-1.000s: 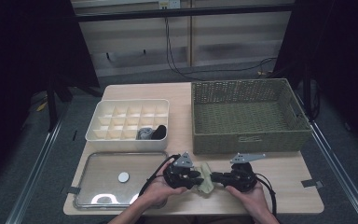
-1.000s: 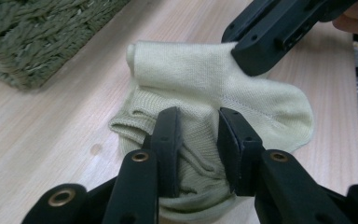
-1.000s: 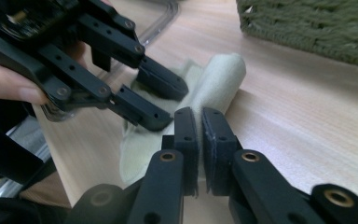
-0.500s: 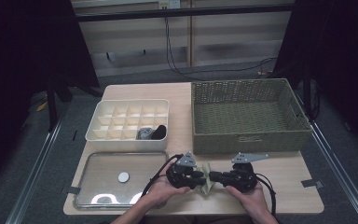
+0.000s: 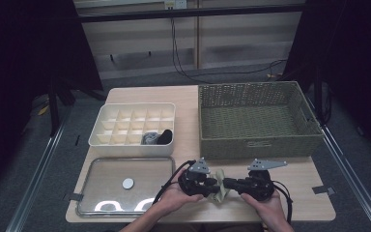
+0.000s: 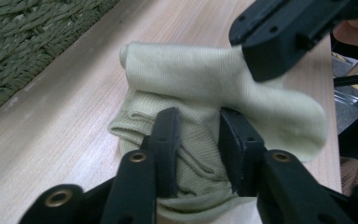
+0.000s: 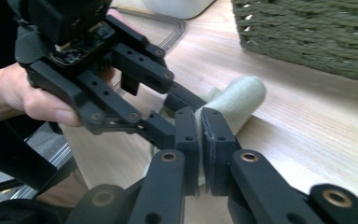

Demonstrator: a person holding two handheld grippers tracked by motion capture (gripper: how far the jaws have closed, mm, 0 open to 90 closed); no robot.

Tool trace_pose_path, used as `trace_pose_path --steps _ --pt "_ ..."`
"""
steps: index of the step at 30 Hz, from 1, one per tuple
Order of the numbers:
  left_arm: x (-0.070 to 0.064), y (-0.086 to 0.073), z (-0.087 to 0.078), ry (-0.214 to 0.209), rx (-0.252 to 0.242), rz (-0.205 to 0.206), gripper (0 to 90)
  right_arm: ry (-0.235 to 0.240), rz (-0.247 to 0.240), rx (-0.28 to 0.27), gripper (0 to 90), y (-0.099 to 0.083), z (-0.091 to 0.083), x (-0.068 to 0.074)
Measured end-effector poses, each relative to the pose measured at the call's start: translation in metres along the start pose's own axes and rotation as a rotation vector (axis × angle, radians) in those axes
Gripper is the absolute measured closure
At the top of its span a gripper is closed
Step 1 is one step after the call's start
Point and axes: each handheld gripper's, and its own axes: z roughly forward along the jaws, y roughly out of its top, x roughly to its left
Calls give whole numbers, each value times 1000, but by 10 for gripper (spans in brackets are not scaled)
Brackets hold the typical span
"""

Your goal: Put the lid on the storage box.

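My left claw (image 6: 196,144) is clamped on the bunched end of the pale green sock (image 6: 205,93), cloth between its jaws. My right claw (image 7: 200,135) faces it, nearly closed, pinching the sock's other end, which lies rolled just ahead of it, the basket (image 7: 307,32) beyond.

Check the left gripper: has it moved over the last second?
Barely, if at all. The left gripper stays at the pale green sock, just right of the clear lid, its place unchanged.

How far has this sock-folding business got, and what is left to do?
Done: one dark sock bundle sits in the white divided box. In hand: both tools, left tool and right tool, pinch a pale green sock on the table, partly rolled. Left, probably: finishing the roll and placing it in a compartment. The wicker basket looks empty.
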Motion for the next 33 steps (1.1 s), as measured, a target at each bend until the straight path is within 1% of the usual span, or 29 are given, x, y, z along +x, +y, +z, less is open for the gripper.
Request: trace_pose_path --steps 3,4,5,7,8,9,11,12,13,14,15,16,18,19,20,21,22,24,25,26,27,28,29,30,32,33 --pt "2 -2 -10 0 -14 -2 608 -15 -1 -5 867 -1 -4 -4" --pt "3 -3 -14 12 -4 -2 594 -20 2 -6 867 -1 -5 -5" --pt "4 -4 -18 19 -24 -10 574 -24 7 -8 867 -1 -6 -6" --pt "6 -4 -28 35 -17 -13 555 -34 -4 -9 867 0 -7 -8" --pt "7 -5 -32 41 -29 -20 541 -39 -10 -10 867 0 -7 -8" --pt "9 -6 -38 55 -22 -28 518 -44 -8 -10 867 0 -8 -8" --pt "11 -10 -44 60 -20 -37 493 -49 -9 -18 867 0 -9 -8" --pt "12 -12 -47 61 -19 -43 463 -51 -11 -16 867 0 -10 -8" --pt "13 -15 -49 64 -7 -38 440 -51 -13 -19 866 0 -10 -8" --pt "13 -17 -49 73 -4 -43 413 -52 -11 -16 867 0 -10 -8" --pt "14 -19 -49 67 -13 -61 380 -53 -12 -17 867 0 -9 -7" --pt "15 -21 -48 43 -11 -72 372 -52 -15 -16 866 0 -9 -7" --pt "13 -21 -43 50 -8 -59 390 -50 -23 -9 866 1 -7 -7" --pt "12 -21 -41 42 -4 -63 420 -48 -27 -6 865 2 -5 -6" --pt "12 -21 -39 32 4 -58 472 -49 -29 -3 865 2 -4 -5" --pt "12 -21 -36 26 0 -57 509 -49 -35 2 865 2 -3 -4" --pt "11 -21 -34 23 20 -47 540 -49 -43 4 865 2 -2 -4" --pt "10 -21 -31 12 27 -50 603 -48 -58 16 864 2 1 -2" --pt "9 -22 -29 8 19 -53 614 -43 -61 17 864 3 2 -1" --pt "9 -20 -29 3 30 -43 632 -47 -61 23 863 3 3 0" --pt "8 -20 -28 -1 15 -51 647 -50 -66 26 862 4 4 1" --pt "6 -20 -28 -4 25 -45 655 -50 -74 25 862 4 6 1" --pt "6 -20 -27 -6 21 -45 662 -55 -83 28 862 4 8 2" --pt "5 -20 -26 -2 31 -44 670 -57 -92 33 861 5 10 3" --pt "4 -20 -25 0 38 -44 675 -42 -91 43 860 6 15 6" --pt "4 -20 -25 2 38 -46 677 -39 -99 45 860 6 17 8"
